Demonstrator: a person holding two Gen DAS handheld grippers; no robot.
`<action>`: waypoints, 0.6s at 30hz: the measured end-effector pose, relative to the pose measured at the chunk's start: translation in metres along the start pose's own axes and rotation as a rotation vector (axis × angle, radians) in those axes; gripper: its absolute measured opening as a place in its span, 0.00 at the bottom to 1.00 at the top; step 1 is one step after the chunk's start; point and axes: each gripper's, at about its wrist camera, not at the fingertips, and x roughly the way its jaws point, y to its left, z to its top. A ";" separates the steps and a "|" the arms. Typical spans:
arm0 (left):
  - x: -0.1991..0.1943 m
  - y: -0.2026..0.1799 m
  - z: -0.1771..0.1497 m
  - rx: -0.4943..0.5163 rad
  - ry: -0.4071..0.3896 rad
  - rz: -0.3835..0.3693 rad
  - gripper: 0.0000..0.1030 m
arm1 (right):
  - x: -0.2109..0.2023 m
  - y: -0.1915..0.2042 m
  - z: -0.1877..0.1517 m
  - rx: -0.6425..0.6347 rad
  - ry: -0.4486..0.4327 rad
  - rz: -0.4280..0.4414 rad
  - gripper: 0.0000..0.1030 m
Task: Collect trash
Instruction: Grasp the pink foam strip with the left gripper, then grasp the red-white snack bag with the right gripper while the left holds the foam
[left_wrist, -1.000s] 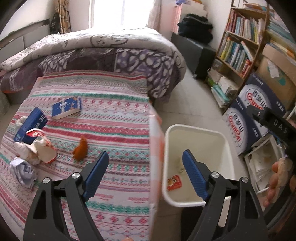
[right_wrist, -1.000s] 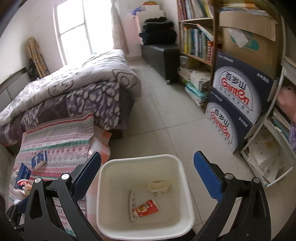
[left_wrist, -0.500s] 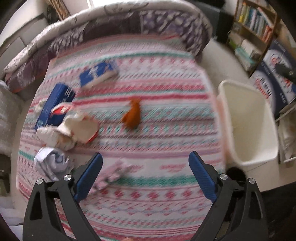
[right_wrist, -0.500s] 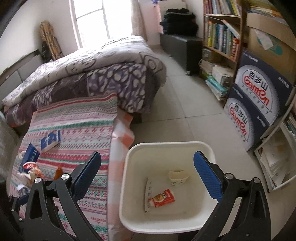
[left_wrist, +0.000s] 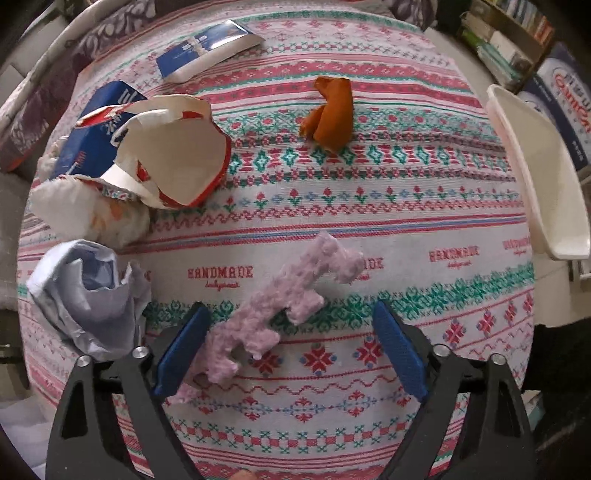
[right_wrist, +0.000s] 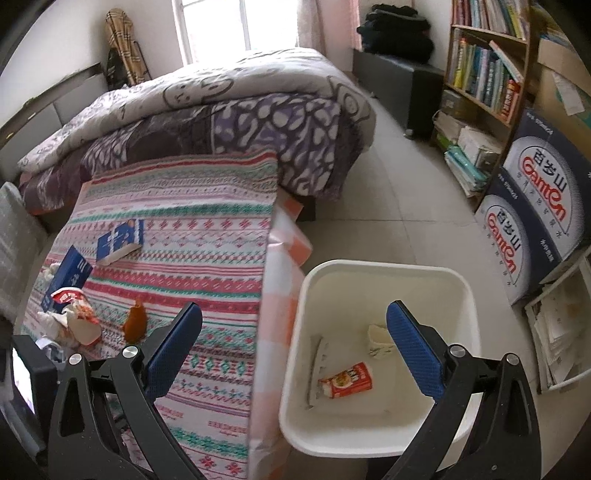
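Observation:
A lilac foam scrap (left_wrist: 280, 306) lies on the patterned tablecloth (left_wrist: 406, 206). My left gripper (left_wrist: 290, 310) points down over it with its jaws closing; the scrap lies between the fingers, the left pad at its lower end, the right pad clear of it. Further off lie an orange peel (left_wrist: 330, 112), a torn red-and-white paper cup (left_wrist: 173, 155), white tissue (left_wrist: 81, 210) and crumpled bluish paper (left_wrist: 88, 291). My right gripper (right_wrist: 293, 308) hangs open and empty over the near edge of the white bin (right_wrist: 384, 264), which holds a red packet (right_wrist: 347, 380).
A blue box (left_wrist: 92, 125) and a blue booklet (left_wrist: 207, 48) sit at the cloth's far side. The bin (left_wrist: 535, 177) stands on the floor right of the table. A bed (right_wrist: 221, 110), bookshelf (right_wrist: 487, 74) and cartons (right_wrist: 535, 206) surround the tiled floor.
The left gripper swung from the bin to the table and sank toward the foam scrap, now large between its fingers. The right gripper drifted left, with more of the table in its view.

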 end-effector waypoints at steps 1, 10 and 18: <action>-0.001 0.002 -0.002 0.002 -0.003 -0.009 0.76 | 0.002 0.004 0.000 -0.002 0.008 0.009 0.93; -0.014 0.006 -0.026 0.042 -0.055 -0.043 0.30 | 0.012 0.042 -0.004 -0.060 0.030 0.043 0.93; -0.072 0.025 -0.053 -0.046 -0.188 -0.059 0.29 | 0.022 0.070 -0.004 -0.073 0.036 0.089 0.93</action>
